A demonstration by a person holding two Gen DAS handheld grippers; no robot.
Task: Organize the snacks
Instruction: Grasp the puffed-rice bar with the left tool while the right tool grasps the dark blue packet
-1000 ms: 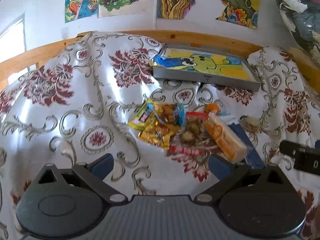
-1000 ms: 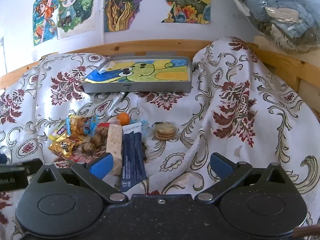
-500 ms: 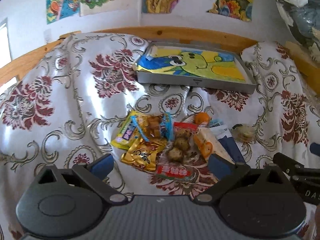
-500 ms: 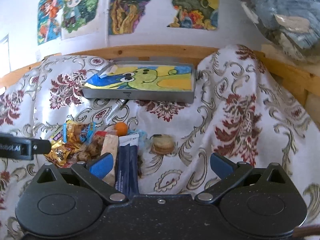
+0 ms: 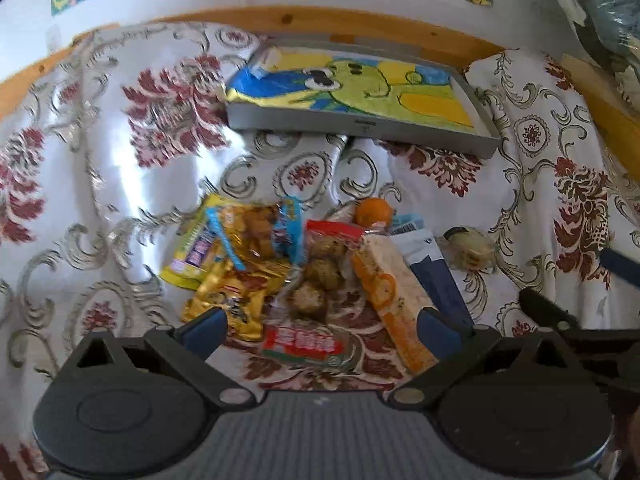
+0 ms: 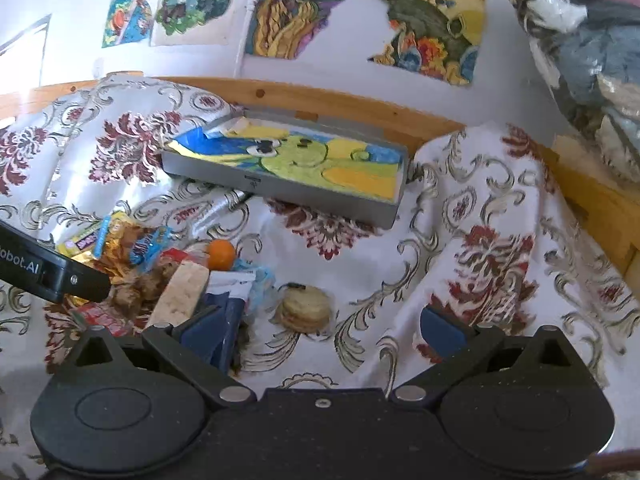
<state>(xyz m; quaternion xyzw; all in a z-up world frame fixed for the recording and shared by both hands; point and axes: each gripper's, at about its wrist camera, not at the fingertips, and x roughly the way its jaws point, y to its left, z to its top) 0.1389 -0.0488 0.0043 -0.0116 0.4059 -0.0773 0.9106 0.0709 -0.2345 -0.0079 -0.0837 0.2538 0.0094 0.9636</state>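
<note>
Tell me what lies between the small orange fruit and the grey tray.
Only bare patterned cloth; no snack lies between the orange fruit and the grey tray. Both wrist views show it.

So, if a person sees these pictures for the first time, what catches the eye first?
Probably the heap of bright snack packets in the middle of the flowered cloth, with a small orange at its far edge. Behind it lies a grey tray lined with a yellow-green cartoon drawing, against the wooden rail.

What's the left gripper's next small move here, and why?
Probably ease the left gripper down onto the red-labelled clear snack bag. Its fingers are open, nothing is held, and that bag lies between them; the gray tray holds no snacks.
</note>
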